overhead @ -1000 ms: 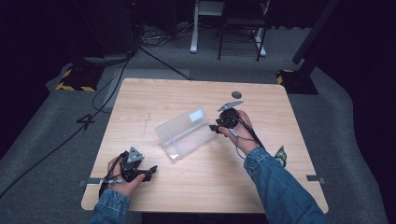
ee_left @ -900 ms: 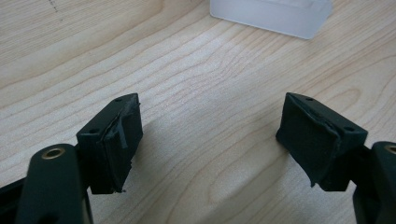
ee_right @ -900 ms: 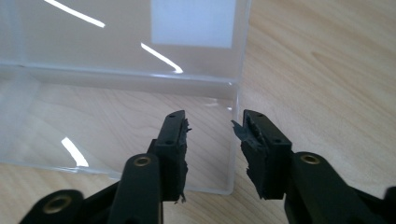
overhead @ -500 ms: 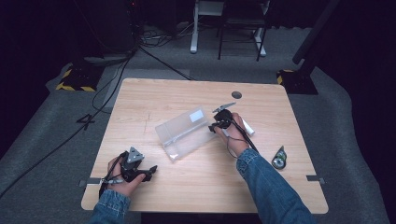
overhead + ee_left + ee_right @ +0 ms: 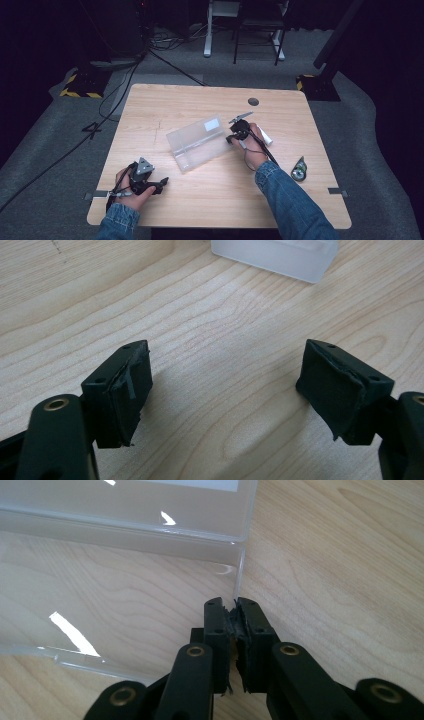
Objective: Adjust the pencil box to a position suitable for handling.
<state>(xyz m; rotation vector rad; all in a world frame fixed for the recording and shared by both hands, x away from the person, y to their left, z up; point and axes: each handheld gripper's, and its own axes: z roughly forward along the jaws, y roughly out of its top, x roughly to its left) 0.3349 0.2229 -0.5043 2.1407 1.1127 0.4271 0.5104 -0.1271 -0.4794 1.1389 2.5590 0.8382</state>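
Here the right gripper point(image 5: 234, 611), whose jaws have just been closing, pinches the thin right-hand wall of the clear plastic box point(image 5: 197, 142), which lies open at the middle of the table point(image 5: 165, 102). Well apart, at the near left, the left gripper point(image 5: 222, 385) rests with its jaws apart and nothing between them.

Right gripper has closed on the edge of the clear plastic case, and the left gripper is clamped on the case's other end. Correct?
Not quite. The left gripper is open over bare table, apart from the clear plastic case, as the left gripper view shows. The right gripper has just closed on the case's edge.
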